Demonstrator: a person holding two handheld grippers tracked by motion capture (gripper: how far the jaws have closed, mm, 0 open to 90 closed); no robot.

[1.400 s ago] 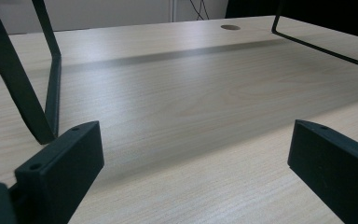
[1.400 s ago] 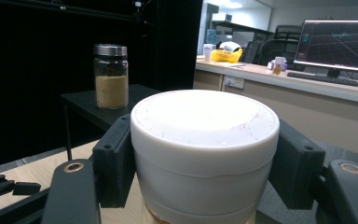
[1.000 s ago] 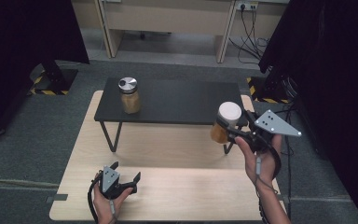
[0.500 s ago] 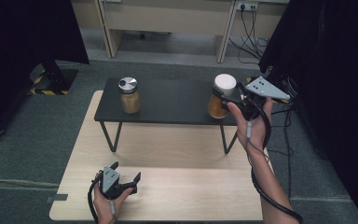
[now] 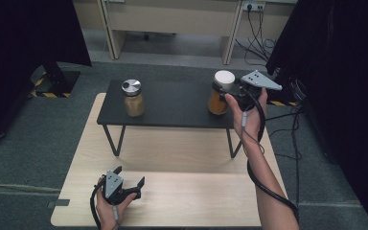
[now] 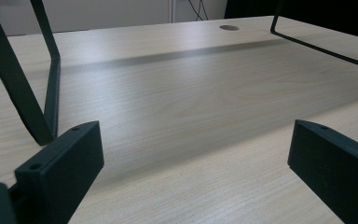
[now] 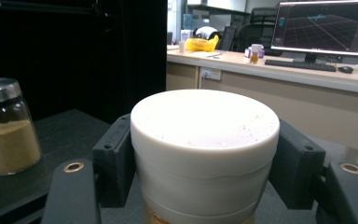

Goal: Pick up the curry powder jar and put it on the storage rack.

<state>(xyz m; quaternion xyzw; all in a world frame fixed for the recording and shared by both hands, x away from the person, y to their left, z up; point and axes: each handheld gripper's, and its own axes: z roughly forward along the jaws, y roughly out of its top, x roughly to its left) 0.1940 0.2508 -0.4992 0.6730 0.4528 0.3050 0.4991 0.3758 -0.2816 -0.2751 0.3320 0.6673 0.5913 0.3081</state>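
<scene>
While the left claw [image 5: 127,184] gapes empty (on the table), the right claw [image 7: 205,154] clamps the white-lidded jar [image 7: 204,149].

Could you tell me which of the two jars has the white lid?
The jar with orange contents, clamped in the right gripper at the black shelf's right end; the other jar, at its left, has a silver lid.

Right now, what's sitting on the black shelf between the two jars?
Nothing: in the high view the black shelf is bare between the metal-lidded jar and the white-lidded jar held by the right gripper.
</scene>
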